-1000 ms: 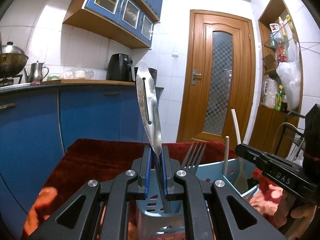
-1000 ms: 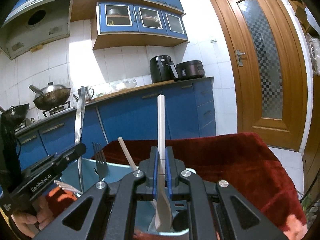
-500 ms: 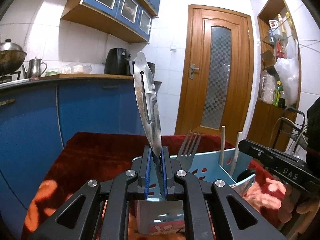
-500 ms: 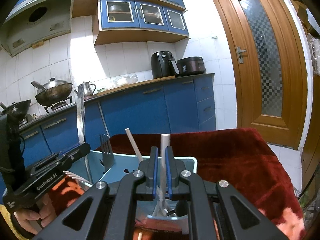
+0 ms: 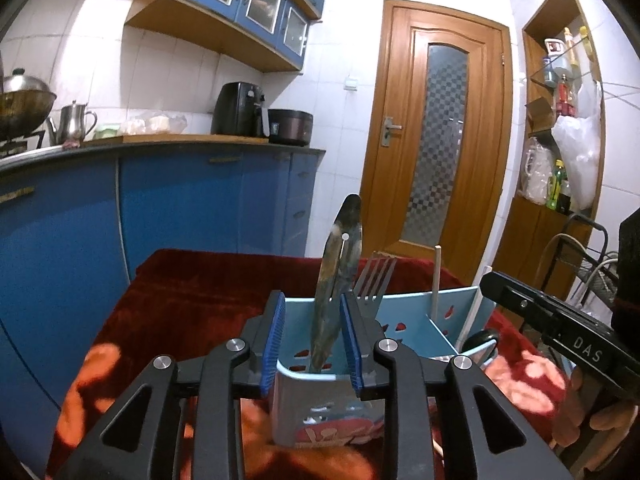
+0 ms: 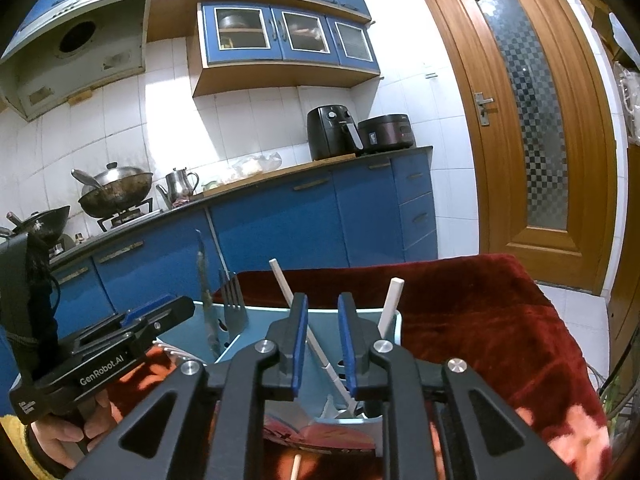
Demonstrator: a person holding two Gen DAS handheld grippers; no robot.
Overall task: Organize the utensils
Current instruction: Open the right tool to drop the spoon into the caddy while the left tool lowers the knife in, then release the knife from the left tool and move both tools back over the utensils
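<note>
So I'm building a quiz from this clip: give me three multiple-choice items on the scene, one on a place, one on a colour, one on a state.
1. Where does the metal fork stand?
A. In the light blue holder
B. On the counter
C. Flat on the cloth

2. What colour is the cloth under the holder?
A. Green
B. Dark red
C. White

3. How is the left gripper with the metal spatula?
A. Clamped on it
B. Jaws apart, spatula standing free between them
C. Far from it

Answers:
1 A, its tines rise above the holder's wall.
2 B, red fabric shows all around the holder.
3 B, gaps show on both sides of the blade; the jaws have just been opening.
</note>
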